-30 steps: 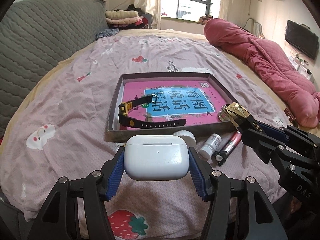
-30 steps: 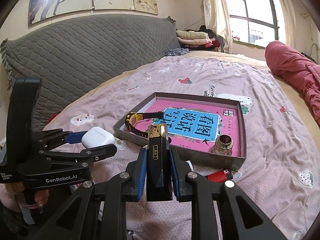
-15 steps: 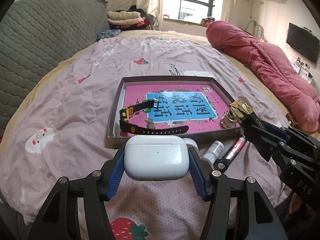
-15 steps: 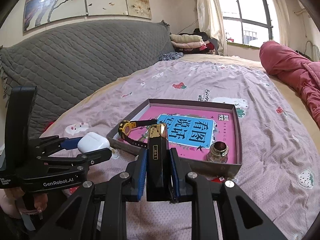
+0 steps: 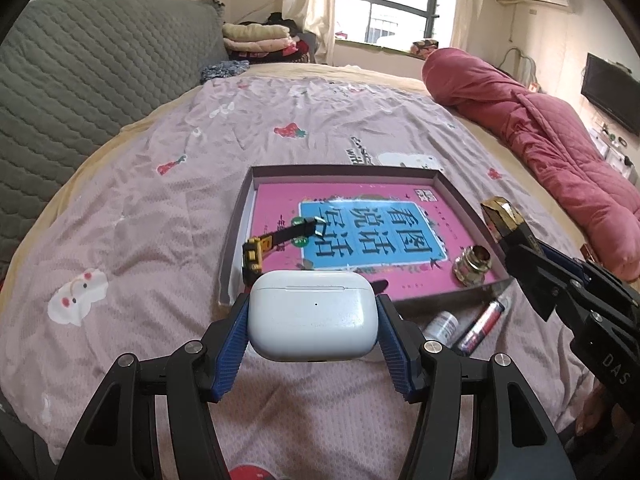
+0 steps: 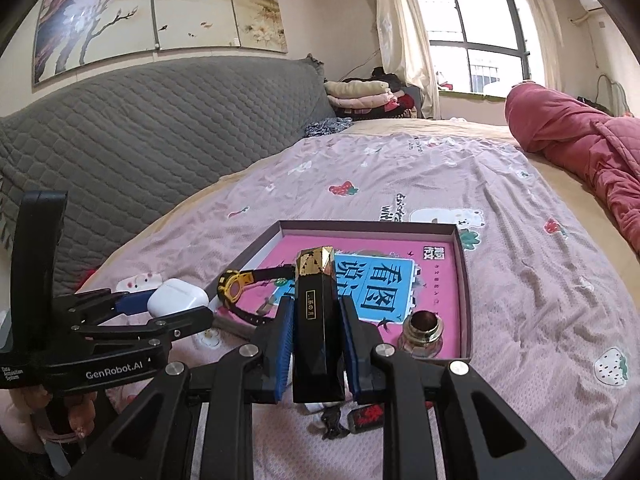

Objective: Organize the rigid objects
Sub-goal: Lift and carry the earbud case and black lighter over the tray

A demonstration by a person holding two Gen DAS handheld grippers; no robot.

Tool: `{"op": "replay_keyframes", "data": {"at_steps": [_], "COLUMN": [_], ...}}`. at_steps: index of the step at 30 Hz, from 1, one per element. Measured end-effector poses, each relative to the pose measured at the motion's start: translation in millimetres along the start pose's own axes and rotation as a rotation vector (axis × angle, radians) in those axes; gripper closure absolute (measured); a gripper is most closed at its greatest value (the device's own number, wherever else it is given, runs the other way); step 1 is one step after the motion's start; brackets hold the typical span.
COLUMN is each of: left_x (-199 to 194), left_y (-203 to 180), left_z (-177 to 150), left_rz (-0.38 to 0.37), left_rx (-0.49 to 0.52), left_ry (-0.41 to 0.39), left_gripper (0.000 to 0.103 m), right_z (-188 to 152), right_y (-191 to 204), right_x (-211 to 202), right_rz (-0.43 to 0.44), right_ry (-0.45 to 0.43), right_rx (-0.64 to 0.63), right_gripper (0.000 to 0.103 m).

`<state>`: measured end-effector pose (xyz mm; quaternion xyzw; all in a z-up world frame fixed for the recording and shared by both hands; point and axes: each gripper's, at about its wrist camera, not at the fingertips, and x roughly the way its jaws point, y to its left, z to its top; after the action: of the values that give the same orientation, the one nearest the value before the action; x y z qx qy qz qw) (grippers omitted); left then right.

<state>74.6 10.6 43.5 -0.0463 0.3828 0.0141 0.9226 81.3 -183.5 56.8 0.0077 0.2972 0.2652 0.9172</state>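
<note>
My left gripper is shut on a white earbud case, held above the bed just in front of the tray's near edge. My right gripper is shut on a black bottle with a gold cap, held above the tray's near right corner; it also shows in the left wrist view. The shallow brown tray holds a pink and blue book, a black and yellow watch and a small brass jar.
A small white bottle and a red lighter lie on the pink bedsheet in front of the tray. A rolled red quilt lies at the right. A grey quilted headboard stands at the left.
Both grippers have risen and moved forward toward the tray with their objects still held. The earbud case now overlaps the tray's near edge in the left wrist view.
</note>
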Motion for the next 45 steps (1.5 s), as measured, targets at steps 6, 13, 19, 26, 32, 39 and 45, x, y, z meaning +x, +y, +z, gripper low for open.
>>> {"op": "replay_keyframes", "data": {"at_steps": [6, 13, 19, 26, 32, 39, 45], "left_x": [5, 11, 17, 21, 27, 33, 38], "left_y": [0, -2, -4, -6, -4, -4, -3], "left_z": [13, 24, 31, 41, 49, 52, 58], "left_rz": [0.007, 0.007, 0.004, 0.01, 0.012, 0.016, 0.024], "left_rx": [-0.005, -0.009, -0.014, -0.016, -0.026, -0.031, -0.034], "left_ry": [-0.012, -0.02, -0.02, -0.038, -0.042, -0.04, -0.043], "left_gripper": [0.041, 0.041, 0.041, 0.041, 0.041, 0.041, 0.041], "right_z": [4, 9, 15, 20, 24, 26, 29], "right_y": [-4, -10, -17, -21, -23, -25, -30], "right_x": [2, 5, 11, 15, 21, 26, 31], "right_rz": [-0.002, -0.007, -0.012, -0.019, -0.023, -0.023, -0.028], "right_ry": [-0.019, -0.033, -0.044, -0.061, -0.071, -0.076, -0.081], "right_rx": [0.002, 0.016, 0.03, 0.037, 0.038, 0.036, 0.037], "right_gripper": [0.08, 0.08, 0.08, 0.08, 0.08, 0.08, 0.08]}}
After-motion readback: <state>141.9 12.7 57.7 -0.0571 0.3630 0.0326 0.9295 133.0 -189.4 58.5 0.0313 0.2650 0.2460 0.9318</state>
